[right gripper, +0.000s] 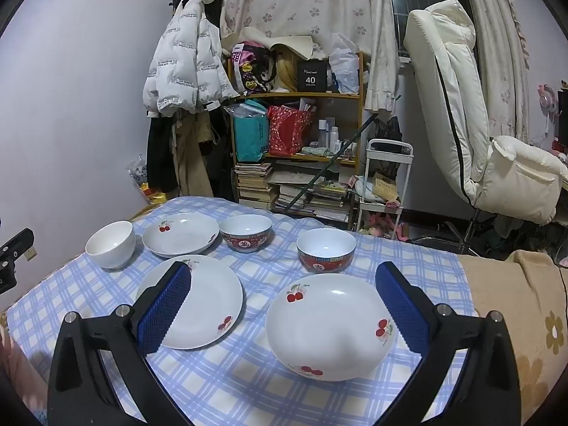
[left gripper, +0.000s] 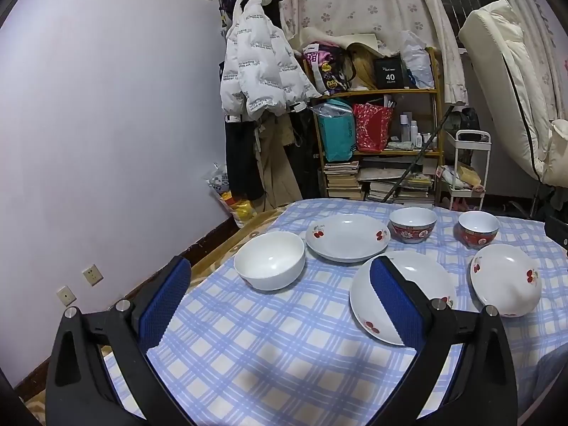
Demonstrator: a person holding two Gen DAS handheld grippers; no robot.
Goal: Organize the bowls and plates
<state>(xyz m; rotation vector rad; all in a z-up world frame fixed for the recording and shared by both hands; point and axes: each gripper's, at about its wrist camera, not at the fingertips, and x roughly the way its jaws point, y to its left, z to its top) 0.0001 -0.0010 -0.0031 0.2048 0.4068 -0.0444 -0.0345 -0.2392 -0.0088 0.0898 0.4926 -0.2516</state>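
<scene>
While angled downward over the table (left gripper: 248, 355), left tool (left gripper: 280, 284) wide, right tool (right gripper: 284, 291) wide, both empty.

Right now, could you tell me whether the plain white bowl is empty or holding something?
Empty. The plain white bowl stands upright on the checked tablecloth, and its bare, glossy inside is visible down to the bottom.

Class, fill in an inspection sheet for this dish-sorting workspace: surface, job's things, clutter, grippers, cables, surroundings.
Surface: blue checked tablecloth, lying flat.
Job's things: three cherry plates, two red bowls, one white bowl; all separate, none stacked.
Clutter: nothing seen on the cloth.
Grippers: left gripper and right gripper both open, holding nothing.
Cables: nothing seen.
Surroundings: crowded shelf, hanging white jacket, white chair.
</scene>
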